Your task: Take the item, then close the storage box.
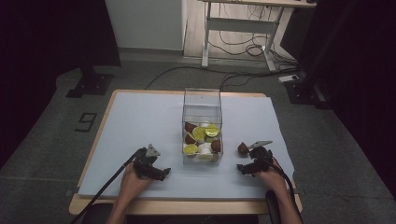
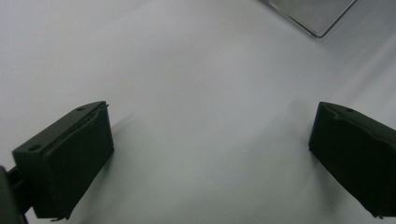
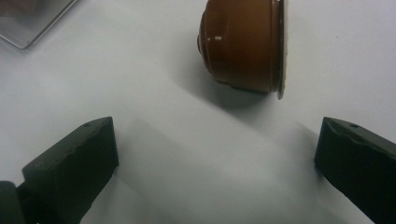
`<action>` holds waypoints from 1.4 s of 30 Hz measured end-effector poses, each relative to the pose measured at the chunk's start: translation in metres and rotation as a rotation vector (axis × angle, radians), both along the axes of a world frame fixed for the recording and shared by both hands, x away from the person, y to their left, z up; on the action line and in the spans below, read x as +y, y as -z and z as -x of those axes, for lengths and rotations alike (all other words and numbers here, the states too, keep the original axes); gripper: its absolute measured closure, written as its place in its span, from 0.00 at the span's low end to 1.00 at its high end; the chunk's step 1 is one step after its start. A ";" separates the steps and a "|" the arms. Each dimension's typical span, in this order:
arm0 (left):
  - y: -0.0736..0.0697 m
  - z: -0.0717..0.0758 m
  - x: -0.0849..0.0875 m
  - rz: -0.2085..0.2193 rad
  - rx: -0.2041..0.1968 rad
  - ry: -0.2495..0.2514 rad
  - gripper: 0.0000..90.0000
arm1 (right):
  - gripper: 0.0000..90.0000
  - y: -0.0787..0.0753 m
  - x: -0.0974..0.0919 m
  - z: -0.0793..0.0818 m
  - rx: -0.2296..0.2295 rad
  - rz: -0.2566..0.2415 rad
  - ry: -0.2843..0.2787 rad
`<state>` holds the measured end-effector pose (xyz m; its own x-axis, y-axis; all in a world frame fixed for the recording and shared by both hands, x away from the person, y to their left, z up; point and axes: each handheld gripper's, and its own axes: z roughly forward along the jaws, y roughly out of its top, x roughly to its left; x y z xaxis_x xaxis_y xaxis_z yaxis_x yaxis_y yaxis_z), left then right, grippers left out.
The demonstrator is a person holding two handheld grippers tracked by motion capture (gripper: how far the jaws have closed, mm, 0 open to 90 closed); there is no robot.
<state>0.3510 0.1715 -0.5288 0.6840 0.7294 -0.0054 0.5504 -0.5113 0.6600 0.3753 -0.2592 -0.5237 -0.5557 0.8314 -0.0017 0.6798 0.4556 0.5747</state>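
A brown coffee capsule [image 3: 243, 44] lies on its side on the pale table cover, beyond my right gripper [image 3: 217, 154] and apart from its wide-open jaws. From above, this capsule [image 1: 242, 149] sits just right of a clear plastic box [image 1: 202, 100] that holds several brown, yellow-lidded and white capsules. My right gripper [image 1: 246, 167] rests near the table's front right. At the front left, my left gripper [image 1: 161, 173] stands open over bare cover, and its own view [image 2: 210, 149] has nothing between the jaws.
The pale cover [image 1: 140, 121] spans the wooden table. A corner of the clear box [image 2: 317, 14] reaches into the left gripper view. Beyond the table are a desk frame [image 1: 243, 28] with floor cables and a dark stand base [image 1: 88, 84].
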 end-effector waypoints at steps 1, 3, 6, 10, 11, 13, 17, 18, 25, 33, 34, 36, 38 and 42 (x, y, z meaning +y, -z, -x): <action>0.000 0.000 0.000 0.001 0.001 0.000 0.00 | 0.00 0.000 0.000 0.000 0.000 0.001 -0.001; 0.000 0.000 0.000 0.001 0.001 0.000 0.00 | 0.00 0.000 0.000 0.000 0.001 0.002 -0.002; 0.000 0.000 0.000 0.001 0.000 0.000 0.00 | 0.00 0.000 0.000 -0.001 0.001 0.002 -0.008; 0.000 0.000 0.000 0.000 0.000 0.000 0.00 | 0.00 -0.001 0.000 -0.001 0.002 0.006 -0.008; 0.000 0.000 0.000 0.000 0.000 0.000 0.00 | 0.00 -0.001 0.001 -0.001 0.003 0.009 -0.008; 0.000 0.000 0.000 -0.001 -0.004 0.003 0.00 | 0.00 -0.003 0.003 0.000 -0.003 0.027 -0.009; -0.001 0.002 0.000 0.000 -0.009 0.010 0.02 | 0.01 -0.004 0.004 0.001 -0.013 0.043 -0.025; -0.001 0.002 0.000 0.001 -0.007 0.009 0.02 | 0.01 -0.005 0.005 0.001 -0.012 0.045 -0.029; -0.002 0.003 0.000 -0.007 -0.018 0.010 0.02 | 0.02 -0.012 0.003 0.003 -0.041 0.029 -0.018; -0.009 0.003 0.000 0.068 -0.007 0.012 0.00 | 0.02 -0.017 0.004 0.005 -0.054 0.025 -0.022; -0.010 0.004 0.000 0.083 -0.009 0.014 0.00 | 0.02 -0.018 0.004 0.006 -0.058 0.022 -0.027; -0.014 0.005 -0.001 0.098 -0.015 0.019 0.00 | 0.03 -0.020 0.004 0.007 -0.067 0.018 -0.027; -0.018 0.006 -0.003 0.110 -0.025 0.028 0.01 | 0.03 -0.024 0.005 0.008 -0.081 0.011 -0.031; -0.023 0.008 -0.008 0.100 -0.037 0.047 0.02 | 0.04 -0.026 0.006 0.010 -0.081 -0.001 -0.033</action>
<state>0.3427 0.1640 -0.5060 0.7187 0.6935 -0.0502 0.5013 -0.4669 0.7285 0.3657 -0.2528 -0.4974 -0.5809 0.8126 -0.0475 0.6155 0.4767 0.6276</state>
